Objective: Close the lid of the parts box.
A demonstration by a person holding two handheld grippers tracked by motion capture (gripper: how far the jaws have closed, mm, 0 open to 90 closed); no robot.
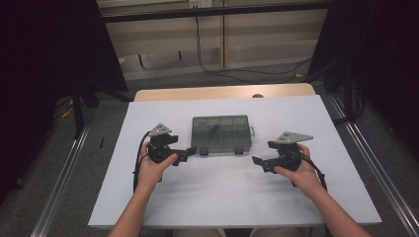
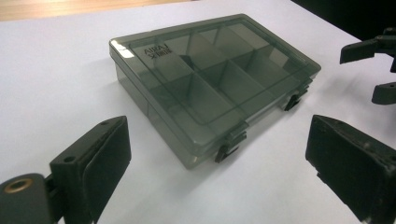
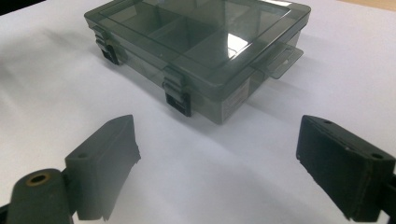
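Smoky grey translucent plastic compartment box (image 2: 210, 79): glossy, smooth lid with reflections; black matt plastic latches (image 3: 180, 100) on near edge. White table top (image 1: 237, 192): smooth, matt, faint sheen. Light wooden strip (image 1: 222, 92) along far edge: satin finish. Black matt plastic left gripper (image 2: 219, 163), right gripper (image 3: 215, 168); pads slightly rough, scuffed edges.

The high view looks forward and down from above. Each gripper view sits low and close, facing the smoky transparent plastic compartment box (image 1: 221, 134) (image 2: 212, 91) (image 3: 196, 44) at 12 o'clock, shared by all views.
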